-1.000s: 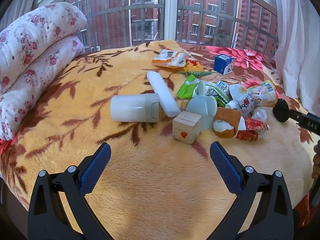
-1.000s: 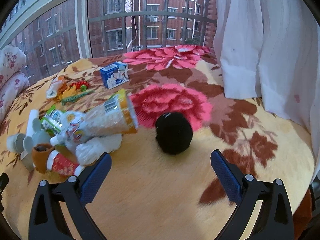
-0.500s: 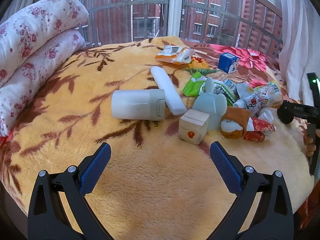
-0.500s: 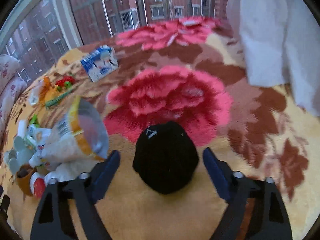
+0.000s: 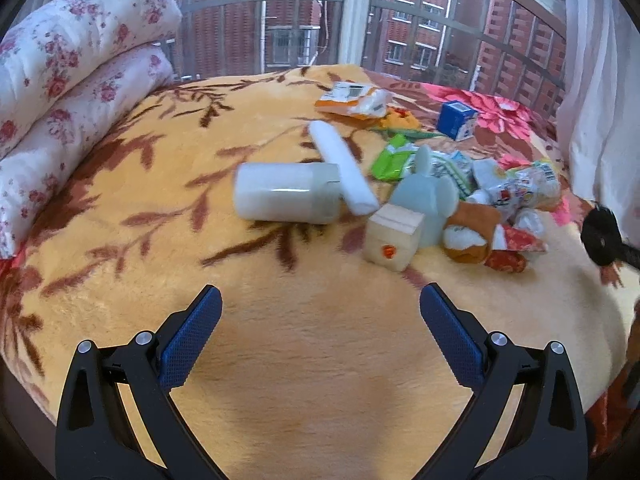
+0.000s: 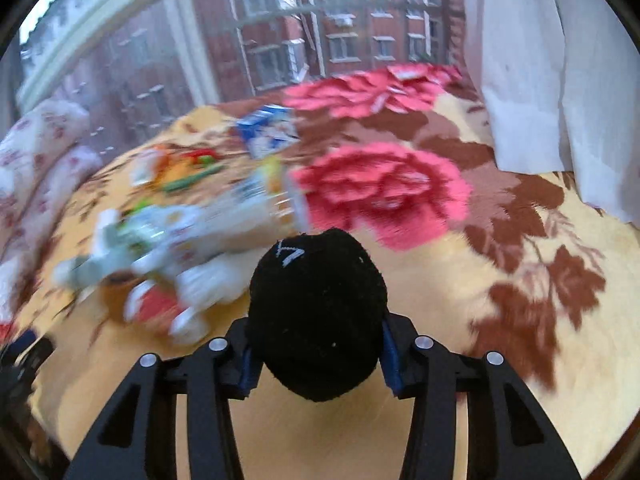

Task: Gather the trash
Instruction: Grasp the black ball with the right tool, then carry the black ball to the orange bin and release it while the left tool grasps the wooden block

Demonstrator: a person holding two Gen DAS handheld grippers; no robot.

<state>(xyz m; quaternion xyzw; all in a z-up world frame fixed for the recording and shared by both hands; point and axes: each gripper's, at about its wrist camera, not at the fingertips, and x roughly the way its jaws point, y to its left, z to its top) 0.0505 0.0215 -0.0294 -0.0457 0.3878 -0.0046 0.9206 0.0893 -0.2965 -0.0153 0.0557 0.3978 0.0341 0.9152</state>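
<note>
right gripper [image 6: 316, 356] pinching black fuzzy ball [image 6: 318, 312], ball sits dead ahead between your fingers, just above the bed [image 6: 520, 380] | left gripper [image 5: 320, 312] spread wide, holding nothing | trash pile [image 5: 460, 188] lies ahead-right of left gripper, forward-left of right | white bottle [image 5: 288, 198] lies crosswise to left gripper

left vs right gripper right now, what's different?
The left gripper is open and holds nothing; the right gripper is shut on the black ball. The left points at the white bottle and wooden block; the right is past that pile. Both have blue pads.
</note>
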